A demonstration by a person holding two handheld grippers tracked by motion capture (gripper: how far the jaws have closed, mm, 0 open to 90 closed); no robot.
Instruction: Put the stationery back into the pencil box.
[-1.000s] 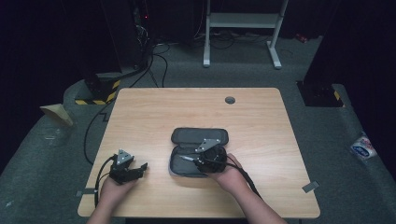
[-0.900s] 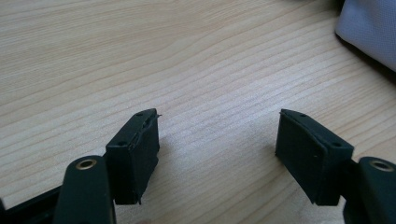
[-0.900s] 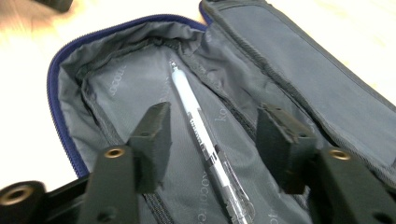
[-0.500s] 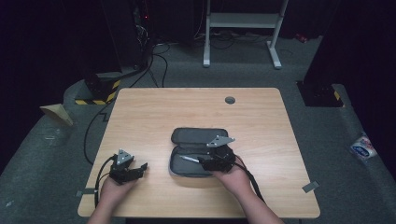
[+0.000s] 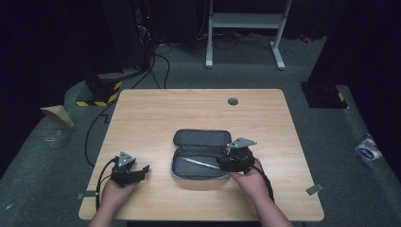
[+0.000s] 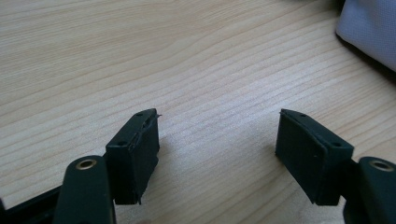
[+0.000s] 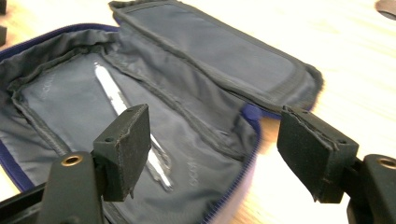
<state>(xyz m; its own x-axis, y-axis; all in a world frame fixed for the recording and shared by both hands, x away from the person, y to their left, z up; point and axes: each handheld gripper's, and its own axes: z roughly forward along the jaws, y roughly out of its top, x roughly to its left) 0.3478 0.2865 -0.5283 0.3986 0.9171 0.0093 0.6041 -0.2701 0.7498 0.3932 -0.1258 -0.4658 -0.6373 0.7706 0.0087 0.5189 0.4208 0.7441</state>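
Pencil case (image 5: 201,155), grey fabric, blue-trimmed zip edge, lying unzipped and spread flat near the middle of the wooden surface (image 5: 156,113), toward the person's side. Contents: one silver pen (image 5: 201,163) lying slantwise on the lining of the lower half. Right gripper (image 7: 212,144): at the case's right edge, jaws released and wide apart, one over the lining beside the pen, one past the zip edge. Left gripper (image 6: 217,142): well apart to the left, over bare wood, jaws released, holding nothing.
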